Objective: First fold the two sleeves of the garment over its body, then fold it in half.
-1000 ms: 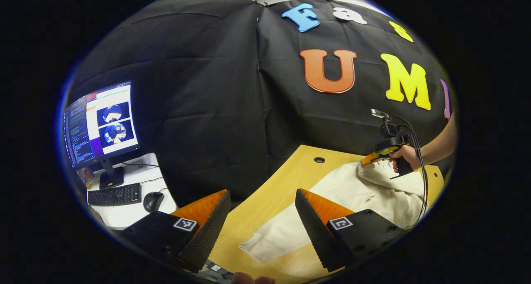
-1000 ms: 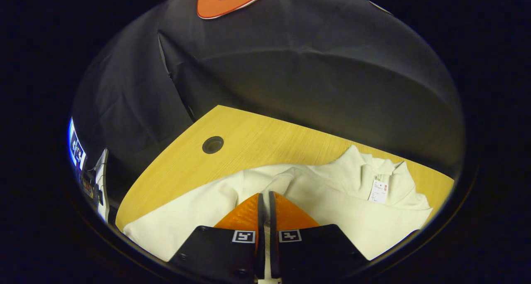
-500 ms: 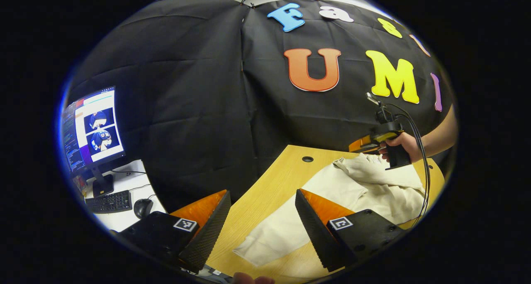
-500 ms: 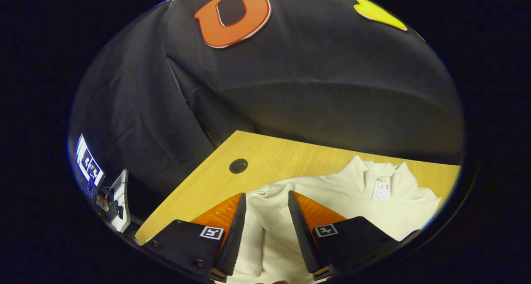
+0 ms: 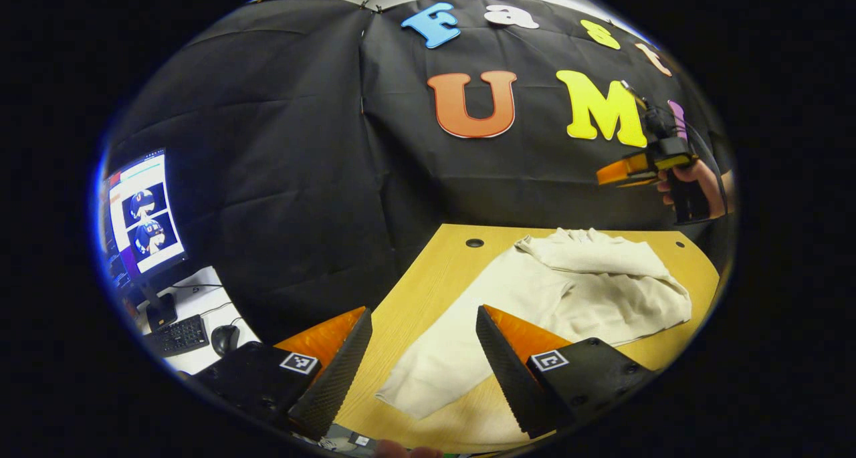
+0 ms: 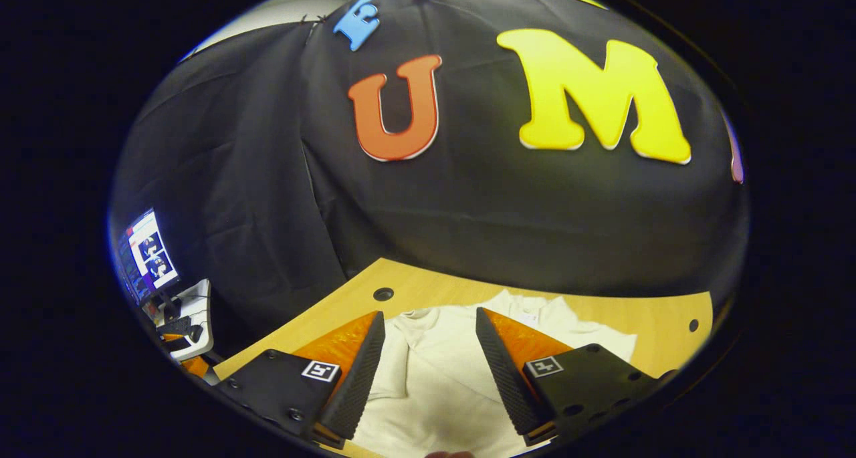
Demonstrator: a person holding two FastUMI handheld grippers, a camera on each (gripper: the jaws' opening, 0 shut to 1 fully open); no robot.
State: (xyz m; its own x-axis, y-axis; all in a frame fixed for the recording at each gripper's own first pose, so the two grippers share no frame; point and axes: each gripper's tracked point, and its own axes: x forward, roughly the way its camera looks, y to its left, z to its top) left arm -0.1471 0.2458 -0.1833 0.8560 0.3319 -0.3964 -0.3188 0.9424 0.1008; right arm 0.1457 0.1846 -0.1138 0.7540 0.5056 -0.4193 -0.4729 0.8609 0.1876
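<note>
**Both tongs parted and empty above the garment**

Left gripper (image 5: 421, 351): fingers spread wide, nothing between them, held above the near end of the pale wooden table (image 5: 428, 277). Right gripper (image 6: 428, 364): fingers likewise apart, gripping nothing, poised over the cloth.

Seen from the left gripper view: cream long-sleeved garment (image 5: 568, 297) lying flat on the table, one sleeve (image 5: 441, 364) stretched out toward the near edge, the other already laid over the body as a rumpled fold at the far end. Also here, the right gripper (image 5: 612, 174) seen from the side, raised well clear of the cloth against the black wall, with a hand (image 5: 695, 187) round its grip and cables trailing from it. Off to the left, a lit monitor (image 5: 140, 214), a black keyboard (image 5: 177, 334) and a dark mouse (image 5: 224, 339) on a white desk.

Seen from the right gripper view: garment (image 6: 435, 378) directly under and between the spread fingers, round cable holes (image 6: 383, 293) in the table top, monitor (image 6: 147, 254) small at the far left.
</note>
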